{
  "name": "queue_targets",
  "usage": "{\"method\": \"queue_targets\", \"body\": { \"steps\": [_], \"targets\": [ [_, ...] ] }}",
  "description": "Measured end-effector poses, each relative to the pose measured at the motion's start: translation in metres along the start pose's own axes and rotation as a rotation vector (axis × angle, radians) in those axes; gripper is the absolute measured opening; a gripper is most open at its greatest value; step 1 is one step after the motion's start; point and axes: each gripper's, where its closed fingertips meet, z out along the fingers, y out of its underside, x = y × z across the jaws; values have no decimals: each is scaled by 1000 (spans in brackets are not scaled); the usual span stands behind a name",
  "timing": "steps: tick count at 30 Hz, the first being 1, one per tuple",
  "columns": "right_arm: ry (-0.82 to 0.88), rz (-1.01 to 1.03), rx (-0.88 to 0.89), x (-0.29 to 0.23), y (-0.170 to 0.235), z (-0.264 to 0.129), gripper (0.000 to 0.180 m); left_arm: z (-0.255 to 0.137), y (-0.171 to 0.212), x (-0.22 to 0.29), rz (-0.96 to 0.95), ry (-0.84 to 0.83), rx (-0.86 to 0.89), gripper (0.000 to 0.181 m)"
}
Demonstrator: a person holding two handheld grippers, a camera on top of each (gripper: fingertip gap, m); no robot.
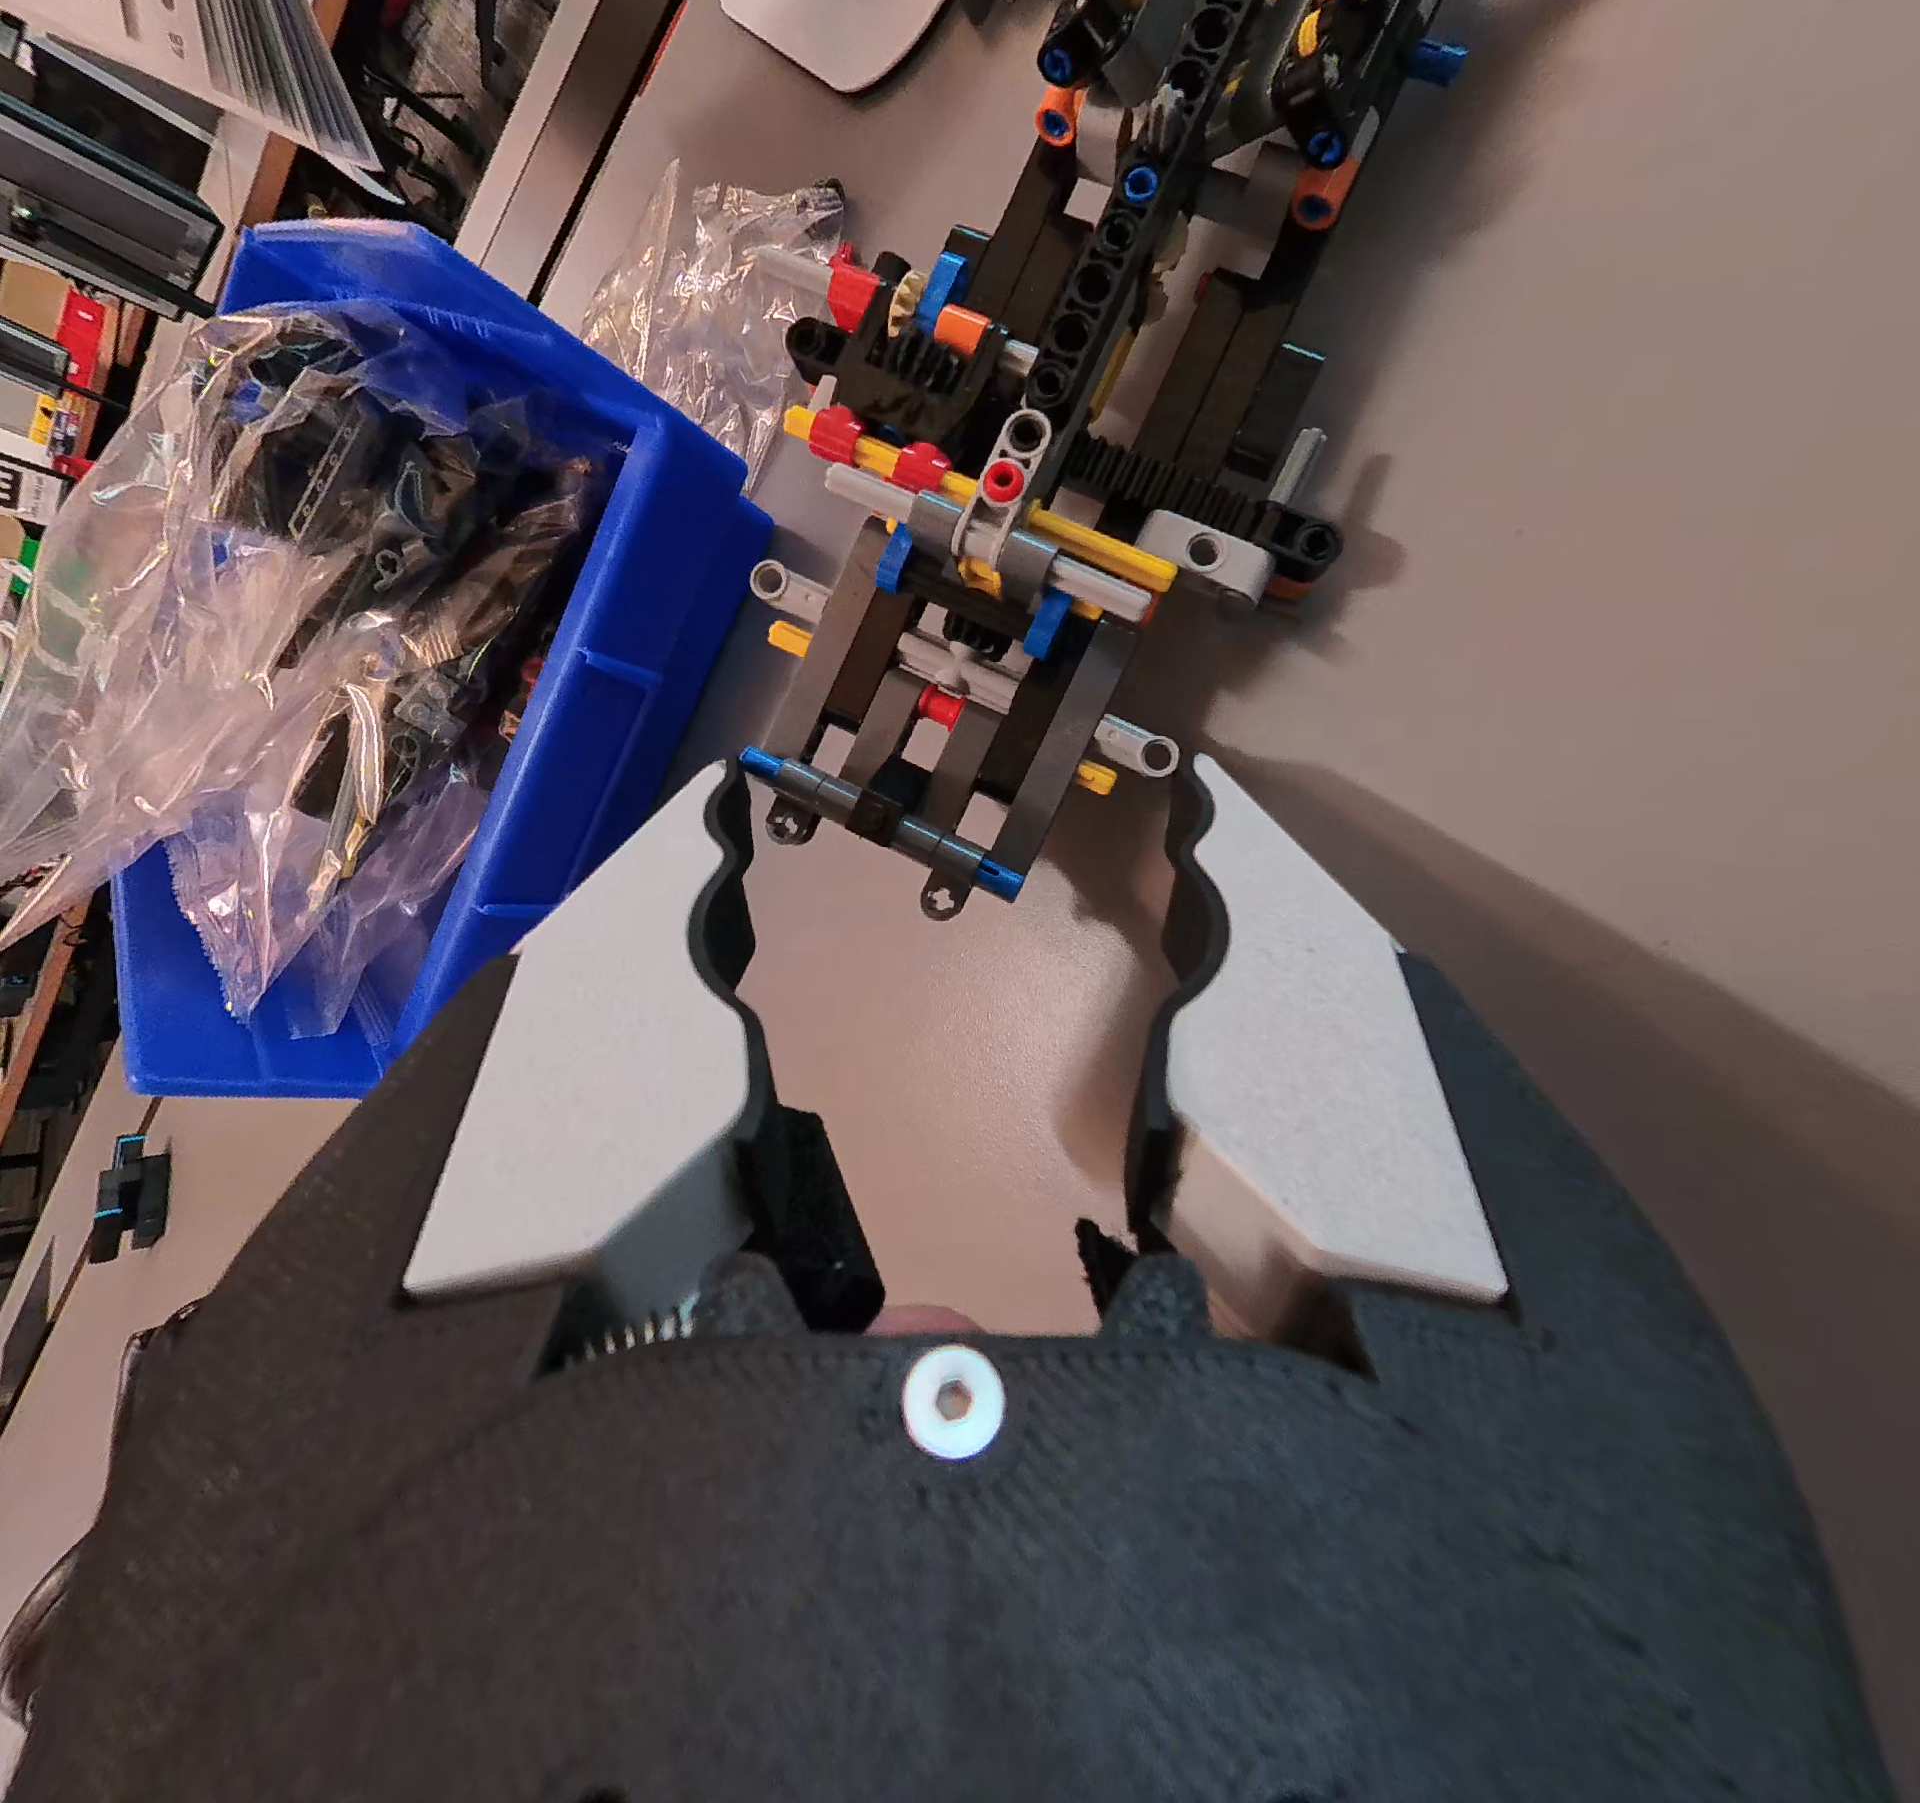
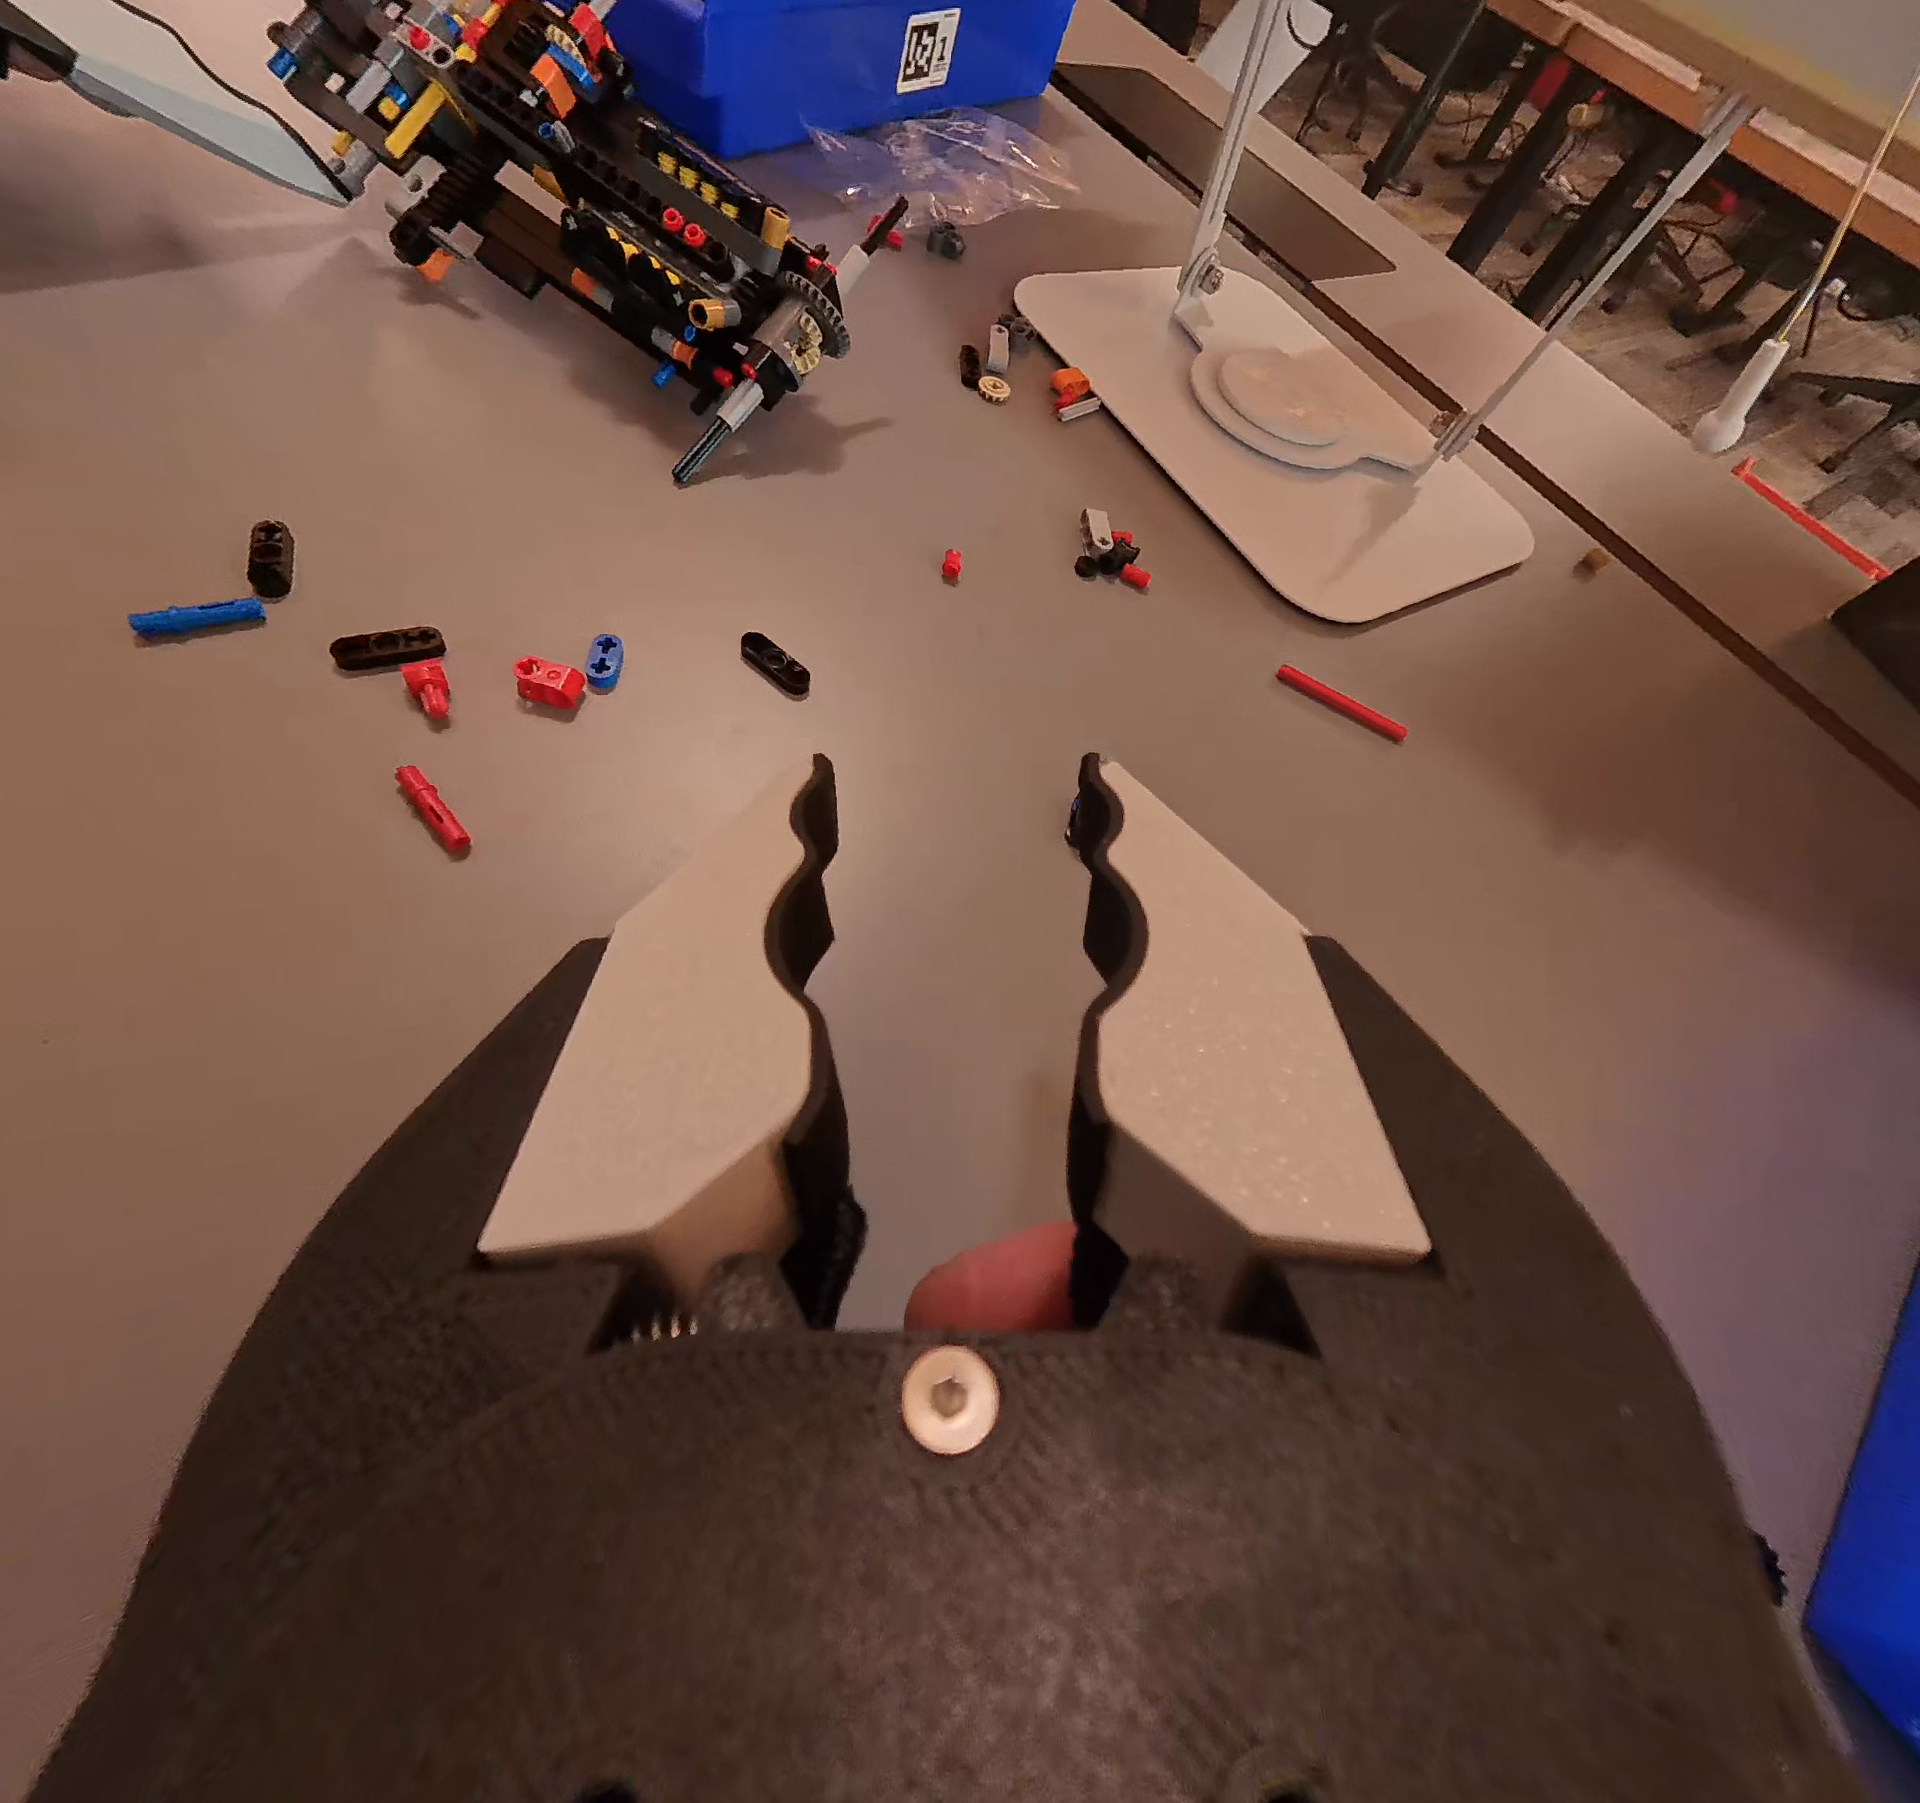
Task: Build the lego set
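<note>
The partly built lego model (image 1: 1049,506), a long black and grey technic frame with red, yellow, blue and orange pins, lies on the grey table. My left gripper (image 1: 961,797) is open and empty, its fingertips just short of the model's near end. In the right wrist view the model (image 2: 582,195) lies at the far left, with one grey finger of the left gripper (image 2: 208,106) beside its end. My right gripper (image 2: 956,787) is open above bare table. A small dark piece (image 2: 1073,813) shows at its right fingertip; I cannot tell if they touch.
Loose pieces lie ahead of the right gripper: a blue pin (image 2: 197,615), a black beam (image 2: 387,649), a red connector (image 2: 549,683), a red axle (image 2: 1340,702). A blue bin (image 1: 623,662) with plastic bags stands left of the model. A white stand base (image 2: 1299,486) is at right.
</note>
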Motion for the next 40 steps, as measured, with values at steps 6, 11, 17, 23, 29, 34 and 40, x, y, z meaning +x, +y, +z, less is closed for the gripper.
{"method": "queue_targets", "body": {
  "steps": [6, 11, 17, 23, 29, 34, 40],
  "targets": [
    [5, -6, 0, 1, 1, 0, 44, 0, 0, 0, -4, 2, 0, 79],
    [9, -9, -1, 2, 2, 1, 45, 1, 1, 0, -7, 5, -1, 79],
    [12, -9, 0, 2, 2, 1, 45, 1, 1, 0, -9, 6, -2, 79],
    [16, -11, 2, 3, 2, 1, 45, 1, 1, 0, -13, 9, -1, 79],
    [16, -12, 1, 3, 2, 1, 45, 1, 1, 0, -15, 11, -3, 79],
    [18, -13, 3, 4, 2, 1, 45, 1, 2, 1, -23, 18, -5, 79],
    [18, -13, 4, 4, 2, 1, 45, 1, 2, 2, -40, 32, -5, 79]
  ]
}}
